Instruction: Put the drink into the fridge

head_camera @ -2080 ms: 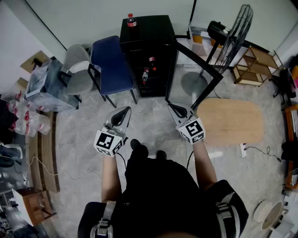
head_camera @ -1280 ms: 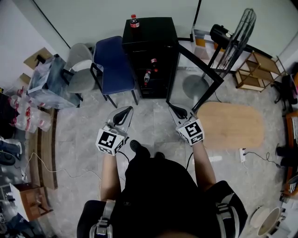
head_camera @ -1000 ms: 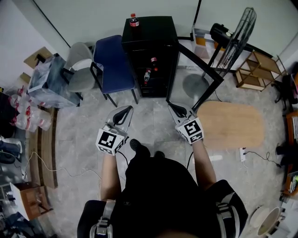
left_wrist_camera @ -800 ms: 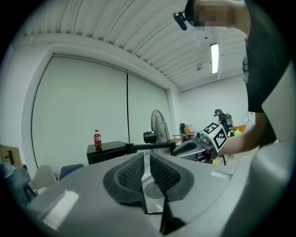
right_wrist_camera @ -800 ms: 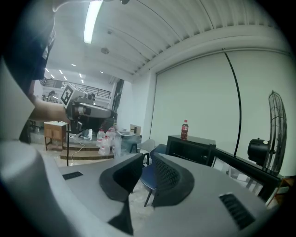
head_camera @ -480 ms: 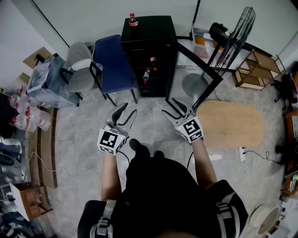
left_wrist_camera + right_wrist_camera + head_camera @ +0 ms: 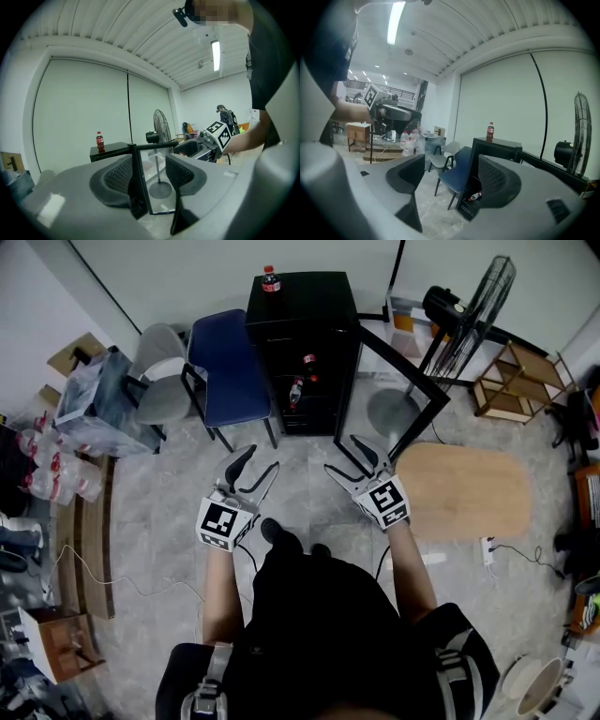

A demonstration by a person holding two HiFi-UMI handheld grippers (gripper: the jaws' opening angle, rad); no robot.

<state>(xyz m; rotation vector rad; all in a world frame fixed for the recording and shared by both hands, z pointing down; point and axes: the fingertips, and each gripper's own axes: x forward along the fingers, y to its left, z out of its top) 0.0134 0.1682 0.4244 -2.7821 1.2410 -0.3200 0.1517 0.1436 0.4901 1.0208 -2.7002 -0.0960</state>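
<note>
Head view: a person faces the black fridge (image 7: 309, 315), its glass door (image 7: 398, 381) swung wide. 1 drink bottle (image 7: 271, 279) stands on top; 2 shelved bottles (image 7: 307, 362) sit inside.

Left gripper view: the left gripper (image 7: 149, 171) has just spread its jaws, with nothing between them and the drink well ahead.

Right gripper view: the right gripper (image 7: 451, 180) has likewise opened empty, and 2 chairs (image 7: 452, 178) stand beside the fridge.

The pickup looks not yet begun. Next comes closing in on the top bottle.
</note>
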